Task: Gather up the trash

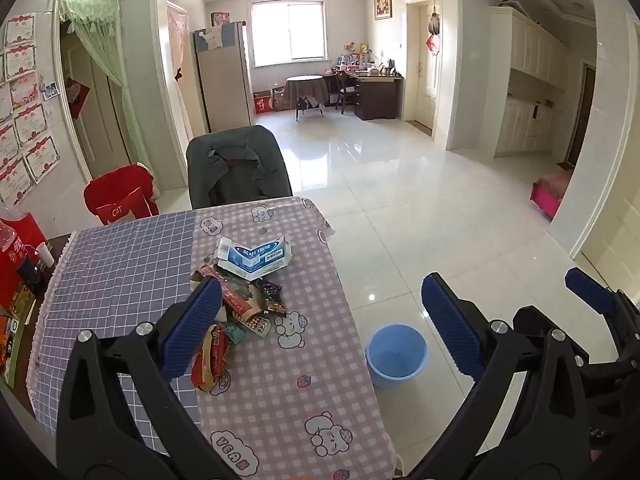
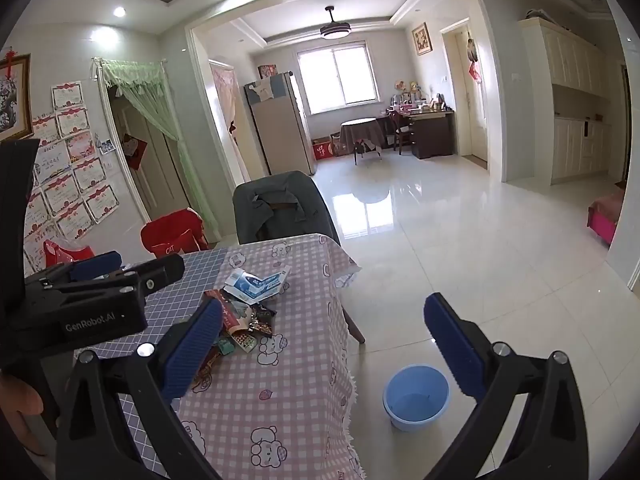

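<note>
While above the wrappers [image 1: 236, 320] | left gripper [image 1: 324, 324]: spread wide, empty | right gripper [image 2: 324, 344]: spread wide, empty

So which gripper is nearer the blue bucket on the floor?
Right, though only slightly. The right gripper hangs over the table edge just above the blue bucket; the left gripper sits further over the table, beside the wrapper pile.

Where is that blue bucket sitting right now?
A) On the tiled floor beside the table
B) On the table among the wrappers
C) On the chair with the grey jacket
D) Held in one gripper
A: the blue bucket stands on the white tiled floor next to the table, apart from the pile of wrappers, with nothing holding it.
</note>
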{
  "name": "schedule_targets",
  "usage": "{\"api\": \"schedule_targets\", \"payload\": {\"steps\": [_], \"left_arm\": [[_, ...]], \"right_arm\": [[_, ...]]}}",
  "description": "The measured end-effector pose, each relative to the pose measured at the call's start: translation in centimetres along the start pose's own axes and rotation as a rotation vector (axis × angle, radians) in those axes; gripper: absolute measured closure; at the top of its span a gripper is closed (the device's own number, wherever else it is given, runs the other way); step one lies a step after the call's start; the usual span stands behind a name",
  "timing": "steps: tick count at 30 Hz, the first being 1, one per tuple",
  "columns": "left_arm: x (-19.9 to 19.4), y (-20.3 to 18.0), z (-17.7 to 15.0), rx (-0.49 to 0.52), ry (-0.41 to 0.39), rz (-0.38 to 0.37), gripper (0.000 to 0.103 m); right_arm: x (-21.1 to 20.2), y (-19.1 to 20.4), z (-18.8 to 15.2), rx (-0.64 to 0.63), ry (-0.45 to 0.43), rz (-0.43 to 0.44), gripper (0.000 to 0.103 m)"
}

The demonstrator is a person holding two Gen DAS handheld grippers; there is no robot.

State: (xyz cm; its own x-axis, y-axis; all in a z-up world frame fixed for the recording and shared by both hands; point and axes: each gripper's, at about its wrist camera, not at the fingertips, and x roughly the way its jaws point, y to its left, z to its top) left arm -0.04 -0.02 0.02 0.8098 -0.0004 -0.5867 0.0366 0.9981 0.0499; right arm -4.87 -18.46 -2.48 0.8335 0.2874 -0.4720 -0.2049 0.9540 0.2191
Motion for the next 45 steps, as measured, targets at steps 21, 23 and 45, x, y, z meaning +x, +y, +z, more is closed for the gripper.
{"api": "schedule_targets", "payload": {"steps": [21,23,45], "left_arm": [[0.1,0.0,0.0,0.003,0.009,0.002,0.005],[0.2,-0.1,-0.1,0.002,0.011,0.001,0.005],[1.1,0.0,-1.1,0.003,0.019,0.001,0.005]], "right_arm": [[0.4,-0.2,-0.2,0.003,0.009,-0.002,0.004],[0.7,-0.4,-0.3,0.006,0.011,-0.003,0.004],[2.1,-0.4,-0.4,0.027,0.043,-0.007,0.004]]}}
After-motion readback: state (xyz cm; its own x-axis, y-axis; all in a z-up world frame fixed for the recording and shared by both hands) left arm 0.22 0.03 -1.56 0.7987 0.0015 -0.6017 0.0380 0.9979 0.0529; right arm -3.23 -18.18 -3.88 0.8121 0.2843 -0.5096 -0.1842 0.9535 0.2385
